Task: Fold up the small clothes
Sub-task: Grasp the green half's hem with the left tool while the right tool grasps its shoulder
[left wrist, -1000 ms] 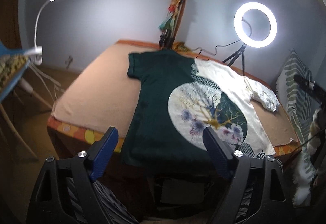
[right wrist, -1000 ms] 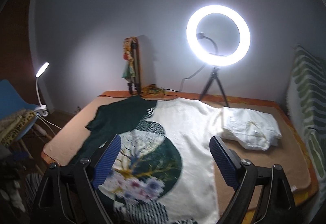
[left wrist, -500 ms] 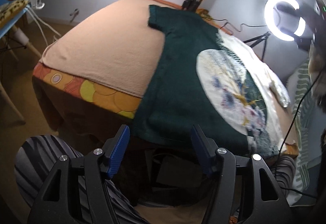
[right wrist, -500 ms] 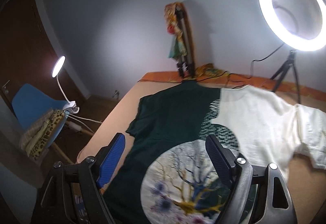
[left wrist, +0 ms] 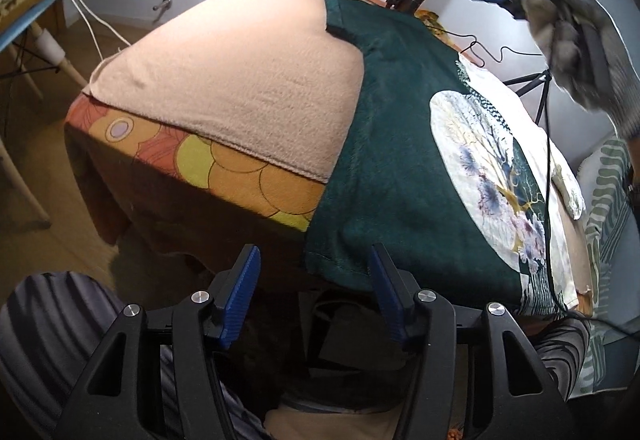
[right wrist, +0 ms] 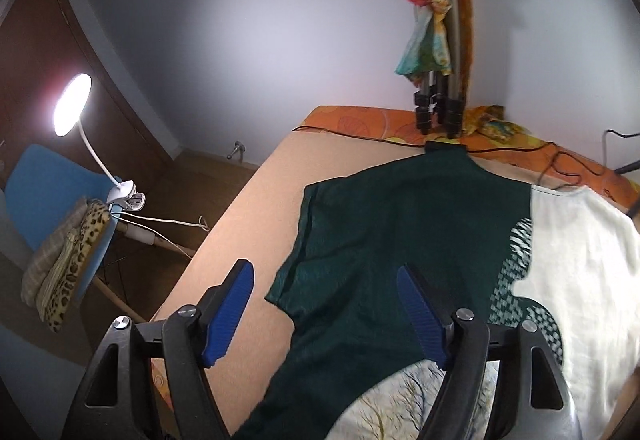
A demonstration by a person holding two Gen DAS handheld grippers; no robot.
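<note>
Lying flat on the beige blanket (left wrist: 240, 80), your T-shirt (left wrist: 400, 168) is spread face up, dark green on one half and cream on the other, with a round tree print across the middle. Its hem hangs just over the near edge of the bed (left wrist: 224, 176), where a floral sheet shows under the blanket. Your left tool (left wrist: 314, 280) hovers just in front of that hem at the green corner, its blue fingers (left wrist: 240, 292) spread wide with nothing between them and not touching the cloth. Your right tool (right wrist: 324, 304) hangs above the green sleeve (right wrist: 304, 240), also spread wide and empty; from the left wrist view you see it raised high over the shirt's far side. Beyond the collar a folded tripod (right wrist: 440, 80) wrapped in a colourful scarf stands against the wall. Off the bed's left side a blue chair (right wrist: 44, 176) carries a clip-on lamp (right wrist: 72, 110), lit, and a pile of folded fabric with a leopard print (right wrist: 76, 260).
</note>
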